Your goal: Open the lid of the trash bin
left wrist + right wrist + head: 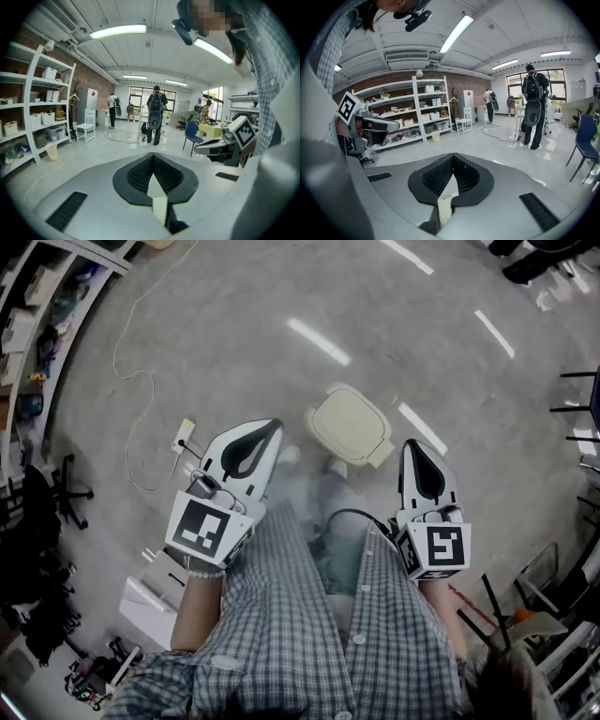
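Left tongs (pixel 276 424) and right tongs (pixel 410 443) both clenched, empty; closed trash bin (pixel 350 426) stands between them.

Open floor (pixel 244 381) around trash bin (pixel 350 426), cable (pixel 150 382) well left

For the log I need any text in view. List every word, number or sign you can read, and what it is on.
No readable text.
Left cube: black-and-white marker pattern, no letters.
Right cube: the same.
Fridge sticker: red, too small to read.
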The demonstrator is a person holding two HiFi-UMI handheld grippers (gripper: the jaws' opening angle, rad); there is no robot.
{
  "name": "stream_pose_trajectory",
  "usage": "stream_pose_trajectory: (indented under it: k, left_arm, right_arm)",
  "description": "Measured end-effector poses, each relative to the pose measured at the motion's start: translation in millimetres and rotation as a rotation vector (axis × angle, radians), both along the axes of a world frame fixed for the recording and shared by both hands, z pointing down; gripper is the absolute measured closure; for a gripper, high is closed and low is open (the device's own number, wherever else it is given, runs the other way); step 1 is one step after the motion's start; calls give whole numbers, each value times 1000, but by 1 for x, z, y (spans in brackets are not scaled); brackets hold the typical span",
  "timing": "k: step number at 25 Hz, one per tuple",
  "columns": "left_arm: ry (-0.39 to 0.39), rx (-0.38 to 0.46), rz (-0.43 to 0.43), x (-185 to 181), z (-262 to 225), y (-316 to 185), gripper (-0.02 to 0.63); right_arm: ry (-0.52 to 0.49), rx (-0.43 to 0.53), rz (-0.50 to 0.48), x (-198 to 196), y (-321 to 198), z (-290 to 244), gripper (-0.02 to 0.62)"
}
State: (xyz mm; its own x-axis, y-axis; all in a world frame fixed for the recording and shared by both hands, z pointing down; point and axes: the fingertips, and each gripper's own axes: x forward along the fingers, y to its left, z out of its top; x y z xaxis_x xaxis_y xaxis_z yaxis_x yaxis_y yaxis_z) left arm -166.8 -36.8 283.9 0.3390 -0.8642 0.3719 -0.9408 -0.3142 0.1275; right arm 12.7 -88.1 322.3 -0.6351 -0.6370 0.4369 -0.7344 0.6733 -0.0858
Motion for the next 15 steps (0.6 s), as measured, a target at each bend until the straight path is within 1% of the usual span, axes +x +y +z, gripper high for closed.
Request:
stream_pose_trajectory:
  k: [4, 6, 9, 12, 15]
  left_arm:
    - [28, -60, 116, 4, 35, -21, 601]
    - [28, -94, 183, 8, 47, -24, 601]
    - [20, -135, 248, 10, 69, -27, 601]
    - [-11, -174, 335, 14, 94, -29, 601]
    - [-49, -182, 426, 16, 120, -28, 601]
  right_arm:
    - [20, -31, 99, 8, 2, 27, 578]
    - [16, -52, 143, 8, 9, 39, 578]
    - [29, -74, 180, 3, 18, 55, 578]
    - [31, -106, 246, 0, 27, 73, 578]
    - [31, -130, 275, -9, 41, 89, 578]
